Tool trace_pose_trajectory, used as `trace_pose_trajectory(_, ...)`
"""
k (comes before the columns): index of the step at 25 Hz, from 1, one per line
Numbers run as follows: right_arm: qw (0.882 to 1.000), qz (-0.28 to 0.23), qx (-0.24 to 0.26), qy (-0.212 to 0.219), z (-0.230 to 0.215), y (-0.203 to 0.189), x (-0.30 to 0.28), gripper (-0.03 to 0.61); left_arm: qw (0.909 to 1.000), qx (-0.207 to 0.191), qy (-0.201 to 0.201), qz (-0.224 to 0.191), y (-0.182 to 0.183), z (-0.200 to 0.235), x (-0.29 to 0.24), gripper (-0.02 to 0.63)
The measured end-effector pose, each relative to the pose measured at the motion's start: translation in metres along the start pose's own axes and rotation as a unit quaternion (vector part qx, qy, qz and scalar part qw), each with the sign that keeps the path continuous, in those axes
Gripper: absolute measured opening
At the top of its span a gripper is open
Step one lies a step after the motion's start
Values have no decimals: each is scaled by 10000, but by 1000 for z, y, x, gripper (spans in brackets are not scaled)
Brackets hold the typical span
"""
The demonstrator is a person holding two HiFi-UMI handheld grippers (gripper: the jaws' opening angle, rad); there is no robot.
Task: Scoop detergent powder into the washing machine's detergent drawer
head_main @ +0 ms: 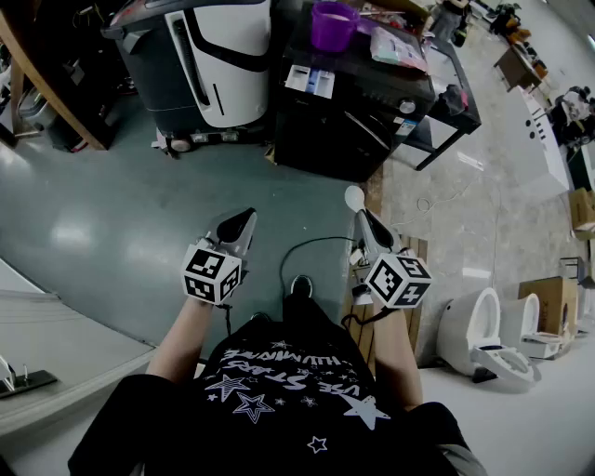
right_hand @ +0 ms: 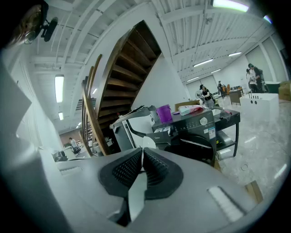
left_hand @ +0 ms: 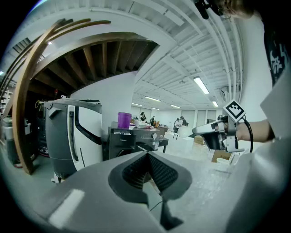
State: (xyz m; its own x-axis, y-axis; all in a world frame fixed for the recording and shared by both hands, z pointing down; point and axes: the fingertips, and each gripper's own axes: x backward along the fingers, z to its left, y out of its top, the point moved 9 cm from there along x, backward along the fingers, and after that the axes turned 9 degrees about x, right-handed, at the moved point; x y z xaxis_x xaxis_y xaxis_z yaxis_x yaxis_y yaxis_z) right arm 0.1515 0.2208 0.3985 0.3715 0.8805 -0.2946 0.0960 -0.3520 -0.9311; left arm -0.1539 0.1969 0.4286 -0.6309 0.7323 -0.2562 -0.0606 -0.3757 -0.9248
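While the person stands well apart from it, the black washing machine [head_main: 349,112] fills the upper centre of the head view. A grey-and-white appliance [head_main: 209,56] stands beside it at upper left, and grey-green floor [head_main: 112,214] lies between both and the claws. On the machine's top, at the upper edge of the frame, stands a purple tub [head_main: 333,23]. It is judged to hold the powder, though no view shows any. The detergent drawer [head_main: 310,81] is judged to be the labelled panel at the machine's front upper corner, and it does not look pulled out.

At lower centre, the left claw [head_main: 245,217] has its jaws closed together on nothing, as the left gripper view shows. The right claw [head_main: 362,217] is clamped on the flat handle of a white scoop [head_main: 354,197], whose round bowl projects just past the jaw tips toward the machine. In the right gripper view the handle runs between the ribbed pads [right_hand: 127,168].

The step in hand is judged to be the approach.
- Close the gap to the machine squarely.
- Use the empty left claw on the drawer front, since the drawer seems to need opening.
- Keep the right claw firm on the scoop; a thin, flat handle can pivot between the pads.
- Enter the tub from above and lift the bowl out level.
- Carry the scoop low over the machine's top so spilled powder falls short of the floor.
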Motion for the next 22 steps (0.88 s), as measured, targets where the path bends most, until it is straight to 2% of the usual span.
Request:
trace_pose_trajectory(10,9999,-33,-127,37,9,-6,10,35,9998,68,201,-3,-4,6,27,0)
trace_pose_trajectory(17,9995,88,-302,-19,-2,-17,4,35,9994,121,211,241,-11,11,14,0)
trace_pose_trajectory(22,9999,-11,-117,104,-21,1,-17,35,9994,50,229,240,1,14,-16,0)
